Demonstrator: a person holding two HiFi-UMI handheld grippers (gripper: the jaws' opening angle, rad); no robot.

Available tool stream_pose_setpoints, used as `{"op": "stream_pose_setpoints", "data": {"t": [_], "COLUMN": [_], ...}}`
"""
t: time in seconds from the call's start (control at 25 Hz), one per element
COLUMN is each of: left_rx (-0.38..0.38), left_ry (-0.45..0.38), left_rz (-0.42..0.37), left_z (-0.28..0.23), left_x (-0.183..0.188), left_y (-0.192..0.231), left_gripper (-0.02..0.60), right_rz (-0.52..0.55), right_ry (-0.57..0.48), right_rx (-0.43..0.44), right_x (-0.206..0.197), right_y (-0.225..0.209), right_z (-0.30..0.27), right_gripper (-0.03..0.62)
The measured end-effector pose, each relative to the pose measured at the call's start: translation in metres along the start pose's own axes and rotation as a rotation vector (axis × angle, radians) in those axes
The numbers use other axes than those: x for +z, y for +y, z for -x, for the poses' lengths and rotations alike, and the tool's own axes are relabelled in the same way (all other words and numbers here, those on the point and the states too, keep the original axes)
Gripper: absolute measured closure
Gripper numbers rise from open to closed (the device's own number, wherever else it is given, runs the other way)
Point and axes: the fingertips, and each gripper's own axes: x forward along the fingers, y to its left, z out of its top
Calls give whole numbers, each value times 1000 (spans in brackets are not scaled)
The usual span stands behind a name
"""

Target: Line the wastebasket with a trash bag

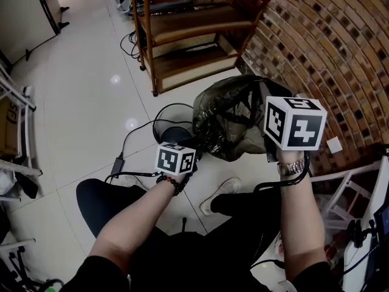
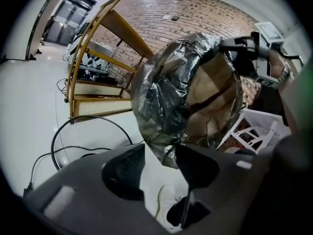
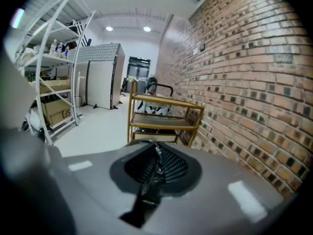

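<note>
A crumpled black trash bag (image 1: 231,117) hangs billowed above the floor, between my two grippers. My right gripper (image 1: 273,123) holds it up from the right; in the right gripper view its jaws (image 3: 155,153) are shut on a strip of the black film (image 3: 149,192). My left gripper (image 1: 185,152) sits lower, at the bag's near side. Its jaws (image 2: 159,155) stand apart, and the bag (image 2: 186,97) ends in a tip just ahead of the gap, beside the right one. The black wire wastebasket (image 1: 159,115) stands on the floor behind the left gripper, with its round rim (image 2: 54,141) showing at left.
A wooden shelf unit (image 1: 194,29) stands behind the basket against the brick wall (image 1: 328,41). A cable with a power brick (image 1: 118,163) crosses the floor by the basket. White racks (image 1: 18,108) line the left, a white frame (image 1: 358,181) the right. My shoe (image 1: 222,192) is below the bag.
</note>
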Motion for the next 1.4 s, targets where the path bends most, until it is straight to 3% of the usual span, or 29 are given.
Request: {"op": "stream_pose_setpoints", "data": {"t": [0.24, 0.28, 0.48, 0.72, 1.08, 1.4], "left_rx": [23, 29, 57, 111, 195, 245], "left_ry": [-89, -100, -134, -110, 19, 155], "left_rz": [-5, -7, -15, -35, -148, -237], "left_z": [30, 37, 76, 130, 167, 157], "left_x": [26, 30, 53, 75, 96, 92], "left_y": [11, 13, 27, 49, 79, 107], "left_gripper": [573, 580, 581, 580, 580, 580], "right_rz": [-25, -28, -42, -61, -123, -179], "right_ry": [-2, 0, 19, 65, 168, 147], "right_rx": [31, 35, 62, 100, 150, 201], "right_x": [9, 9, 5, -11, -67, -118], "right_y": [9, 10, 15, 26, 42, 50], "right_z": [-2, -3, -9, -22, -55, -81], "right_gripper": [574, 574, 574, 574, 574, 574]}}
